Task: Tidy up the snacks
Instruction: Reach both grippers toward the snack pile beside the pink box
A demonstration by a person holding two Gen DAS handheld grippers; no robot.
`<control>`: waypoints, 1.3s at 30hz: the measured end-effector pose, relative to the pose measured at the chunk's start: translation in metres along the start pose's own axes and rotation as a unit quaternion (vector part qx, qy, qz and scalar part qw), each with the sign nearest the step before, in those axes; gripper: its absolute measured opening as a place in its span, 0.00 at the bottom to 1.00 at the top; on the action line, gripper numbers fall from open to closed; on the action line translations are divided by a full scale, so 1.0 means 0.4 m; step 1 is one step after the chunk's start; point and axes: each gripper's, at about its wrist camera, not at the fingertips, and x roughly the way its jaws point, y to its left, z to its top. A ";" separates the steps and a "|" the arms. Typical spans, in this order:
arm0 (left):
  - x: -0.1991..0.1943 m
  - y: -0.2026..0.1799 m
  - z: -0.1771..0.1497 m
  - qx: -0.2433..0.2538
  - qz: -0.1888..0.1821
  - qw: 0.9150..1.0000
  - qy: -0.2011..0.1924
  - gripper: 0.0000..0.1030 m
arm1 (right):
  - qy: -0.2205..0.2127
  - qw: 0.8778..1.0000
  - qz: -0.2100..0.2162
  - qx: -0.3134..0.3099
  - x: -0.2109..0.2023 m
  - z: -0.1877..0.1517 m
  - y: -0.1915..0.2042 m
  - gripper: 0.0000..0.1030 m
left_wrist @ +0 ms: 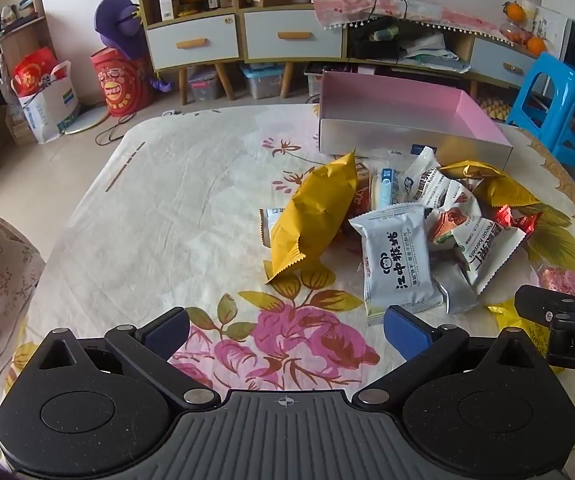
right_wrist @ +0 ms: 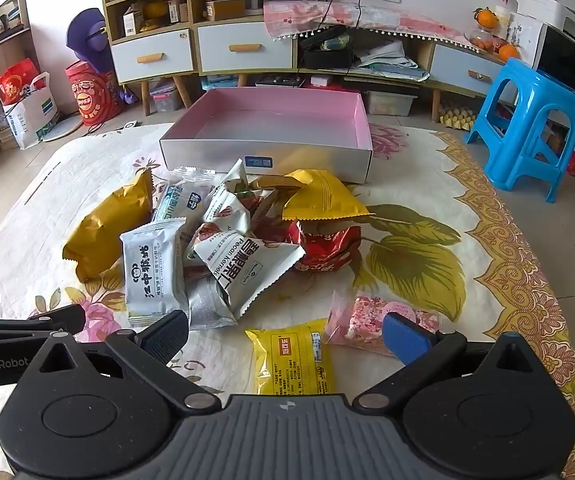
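right wrist view shows the right gripper [right_wrist: 285,334] wide and holding nothing, low over the near table [right_wrist: 427,168], its fingers straddling a yellow packet [right_wrist: 293,356]; a pink packet [right_wrist: 367,316] lies just right of it. judging by that, the yellow packet is the likely first pick. the snack pile [right_wrist: 215,240] sits mid-table, heaped just before the pink box [right_wrist: 265,152], which lies far and holds nothing, probably the goal. left gripper [left_wrist: 285,332] is also wide and free, near the pile's left side, beside a gray packet [left_wrist: 397,258], ready to share the sorting.
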 end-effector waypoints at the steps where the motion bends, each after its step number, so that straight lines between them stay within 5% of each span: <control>1: 0.000 0.000 0.002 0.000 0.000 1.000 0.000 1.00 | 0.000 1.000 0.000 0.000 0.000 0.000 0.000 0.93; 15: 0.012 0.013 0.010 0.000 -0.001 1.000 0.008 1.00 | 0.000 1.000 -0.003 0.002 0.000 0.012 -0.011 0.93; 25: 0.025 0.035 0.059 0.026 -0.043 0.999 0.001 1.00 | 0.011 1.000 0.005 0.009 0.022 0.065 -0.046 0.93; 33: 0.079 0.055 0.116 0.064 -0.106 0.992 0.034 1.00 | 0.039 0.991 0.127 0.006 0.060 0.131 -0.063 0.93; 39: 0.138 0.079 0.130 0.073 -0.143 0.987 0.004 0.99 | 0.034 0.973 0.224 -0.040 0.107 0.158 -0.055 0.87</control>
